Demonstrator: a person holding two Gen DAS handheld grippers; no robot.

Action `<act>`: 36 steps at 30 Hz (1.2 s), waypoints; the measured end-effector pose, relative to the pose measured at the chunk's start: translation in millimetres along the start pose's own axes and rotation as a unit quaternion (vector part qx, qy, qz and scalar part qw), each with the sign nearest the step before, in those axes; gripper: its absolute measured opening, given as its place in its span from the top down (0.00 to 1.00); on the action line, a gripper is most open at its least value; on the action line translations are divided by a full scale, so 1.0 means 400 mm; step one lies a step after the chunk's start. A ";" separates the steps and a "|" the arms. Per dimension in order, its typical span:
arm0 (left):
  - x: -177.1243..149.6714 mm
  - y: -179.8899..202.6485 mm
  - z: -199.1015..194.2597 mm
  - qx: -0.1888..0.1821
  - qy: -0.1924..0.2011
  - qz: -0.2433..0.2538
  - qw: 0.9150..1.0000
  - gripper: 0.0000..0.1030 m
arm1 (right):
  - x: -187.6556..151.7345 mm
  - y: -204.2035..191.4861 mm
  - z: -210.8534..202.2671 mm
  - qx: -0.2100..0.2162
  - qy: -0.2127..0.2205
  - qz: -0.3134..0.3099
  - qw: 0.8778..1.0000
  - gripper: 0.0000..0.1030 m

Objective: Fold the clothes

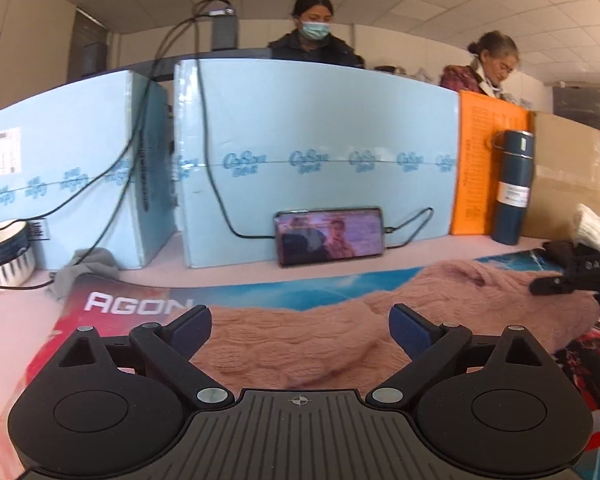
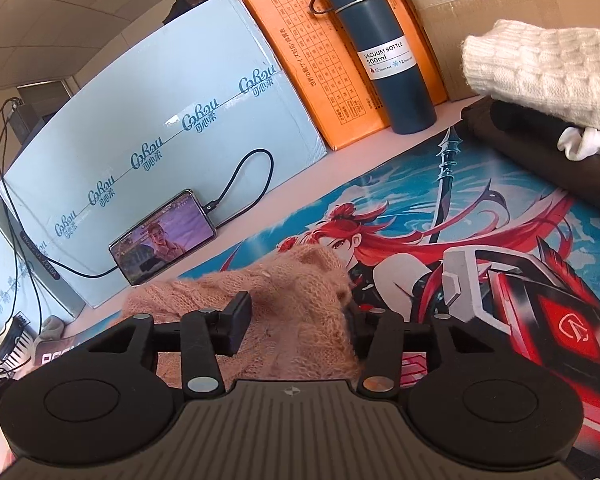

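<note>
A pink sweater [image 1: 340, 328] lies bunched on a printed mat [image 1: 140, 300] on the tabletop [image 1: 340, 272], just ahead of both grippers. The left gripper [image 1: 300, 326] hovers low over the near edge of the sweater with its fingers [image 1: 192, 328] spread wide and nothing between them. The right gripper [image 2: 296, 320] has its fingers partly apart with a fold of the sweater [image 2: 284, 300] bulging up between them; the right finger is mostly hidden by the knit, so I cannot tell whether it pinches the cloth. In the left view the right gripper's black body [image 1: 572, 276] reaches in from the right, over the sweater's far end. Behind the mat a phone [image 1: 328, 236] leans against a pale blue box [image 1: 320, 140], its screen lit and a cable plugged into its right end. Right of the box stand an orange box [image 1: 484, 160] and a dark blue bottle [image 1: 512, 188], with a cardboard box [image 1: 572, 168] behind. At the far right a white knit [image 2: 548, 68] rests on a dark folded garment [image 2: 532, 160]. At the far left sits a striped bowl [image 1: 4, 256] with a grey cloth [image 1: 84, 272] beside it. Two people [image 1: 312, 32] stand behind the boxes.
</note>
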State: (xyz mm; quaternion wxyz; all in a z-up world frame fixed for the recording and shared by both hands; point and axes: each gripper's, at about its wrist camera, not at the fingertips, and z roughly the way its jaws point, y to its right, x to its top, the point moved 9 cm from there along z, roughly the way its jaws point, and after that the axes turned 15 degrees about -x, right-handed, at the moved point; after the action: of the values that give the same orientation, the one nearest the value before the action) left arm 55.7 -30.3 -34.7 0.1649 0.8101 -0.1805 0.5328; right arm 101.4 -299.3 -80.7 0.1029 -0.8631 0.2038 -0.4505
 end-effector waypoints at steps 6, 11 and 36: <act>-0.051 0.051 0.103 -0.077 -0.089 -0.002 0.993 0.06 | -0.010 -0.001 0.010 0.000 -0.016 0.001 1.000 0.42; -0.054 -0.009 0.102 -0.078 -0.076 -0.067 0.992 0.35 | -0.010 -0.001 0.009 0.008 -0.018 0.007 1.000 0.41; 0.021 -0.363 -0.106 0.122 0.091 -0.174 0.973 0.84 | 0.093 0.130 -0.026 -0.095 0.092 0.081 0.988 0.82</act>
State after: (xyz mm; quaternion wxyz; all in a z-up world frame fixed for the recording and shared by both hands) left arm 92.8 116.2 -21.9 0.1705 0.7912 0.0457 0.5855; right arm 98.2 -362.5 -66.1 0.0372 -0.8043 0.3240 -0.4968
